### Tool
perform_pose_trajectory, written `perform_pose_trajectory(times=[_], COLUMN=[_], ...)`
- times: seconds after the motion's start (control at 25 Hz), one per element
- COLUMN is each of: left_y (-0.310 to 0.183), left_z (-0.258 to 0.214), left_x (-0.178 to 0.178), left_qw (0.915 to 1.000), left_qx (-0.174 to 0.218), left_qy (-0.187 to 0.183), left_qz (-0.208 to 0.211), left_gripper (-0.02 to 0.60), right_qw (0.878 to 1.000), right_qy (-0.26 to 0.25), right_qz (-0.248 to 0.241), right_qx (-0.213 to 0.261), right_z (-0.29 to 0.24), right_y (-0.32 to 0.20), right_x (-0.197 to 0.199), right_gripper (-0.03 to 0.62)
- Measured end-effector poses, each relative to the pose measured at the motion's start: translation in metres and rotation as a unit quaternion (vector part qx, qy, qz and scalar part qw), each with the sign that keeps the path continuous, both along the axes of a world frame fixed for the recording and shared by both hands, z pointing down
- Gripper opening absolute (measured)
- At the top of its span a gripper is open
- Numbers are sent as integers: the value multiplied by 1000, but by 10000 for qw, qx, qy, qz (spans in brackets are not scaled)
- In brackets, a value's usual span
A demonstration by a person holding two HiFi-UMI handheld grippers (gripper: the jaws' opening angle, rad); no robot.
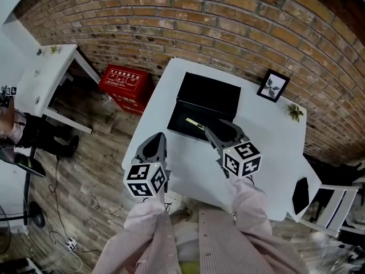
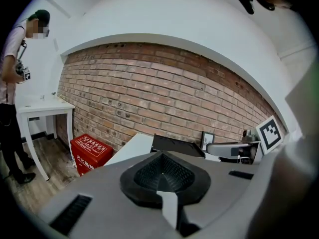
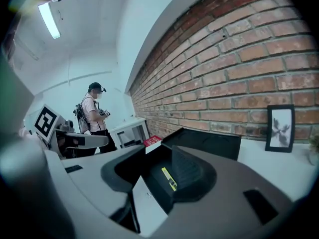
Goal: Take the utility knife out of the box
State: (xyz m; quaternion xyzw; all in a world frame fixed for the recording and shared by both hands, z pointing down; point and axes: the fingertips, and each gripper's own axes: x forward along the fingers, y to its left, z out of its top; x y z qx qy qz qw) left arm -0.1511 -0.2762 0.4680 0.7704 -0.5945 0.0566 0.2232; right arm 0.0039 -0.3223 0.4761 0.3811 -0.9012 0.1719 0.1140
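An open black box (image 1: 201,107) lies on the white table (image 1: 274,153) with its lid raised toward the brick wall. A yellow utility knife (image 1: 195,124) rests inside it near the front edge. My right gripper (image 1: 220,131) hovers over the box's front right corner, open. In the right gripper view the knife (image 3: 168,178) shows between its spread jaws (image 3: 159,176), a short way ahead and untouched. My left gripper (image 1: 155,144) is shut and empty over the table's left front edge, left of the box. In the left gripper view its pads (image 2: 160,171) meet, and the box (image 2: 177,146) stands ahead.
A framed picture (image 1: 272,85) and a small plant (image 1: 295,112) stand at the table's far right. A red crate (image 1: 126,84) sits on the wooden floor left of the table, beyond it a white side table (image 1: 45,79). A person (image 3: 94,116) stands by it.
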Motion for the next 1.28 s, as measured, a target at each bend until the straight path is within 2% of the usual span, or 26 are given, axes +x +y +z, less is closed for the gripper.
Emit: perform_pose_trajectory(times=[0.44, 0.84, 1.28], left_y=[-27, -39, -52], left_z=[36, 53, 65], left_x=[3, 9, 15], left_qw=[9992, 9980, 9969], left_qx=[-388, -531, -608], left_qy=[48, 233, 351], left_qz=[108, 234, 363], left_gripper=[-8, -8, -8], right_qw=[9922, 9689, 9370], right_qy=[755, 1686, 2633], right_qz=[-834, -1539, -1903], right_qx=[-537, -955, -1286], right_z=[47, 90, 133], right_y=[-23, -29, -35], right_x=[-34, -59, -60], right_gripper=[169, 167, 166])
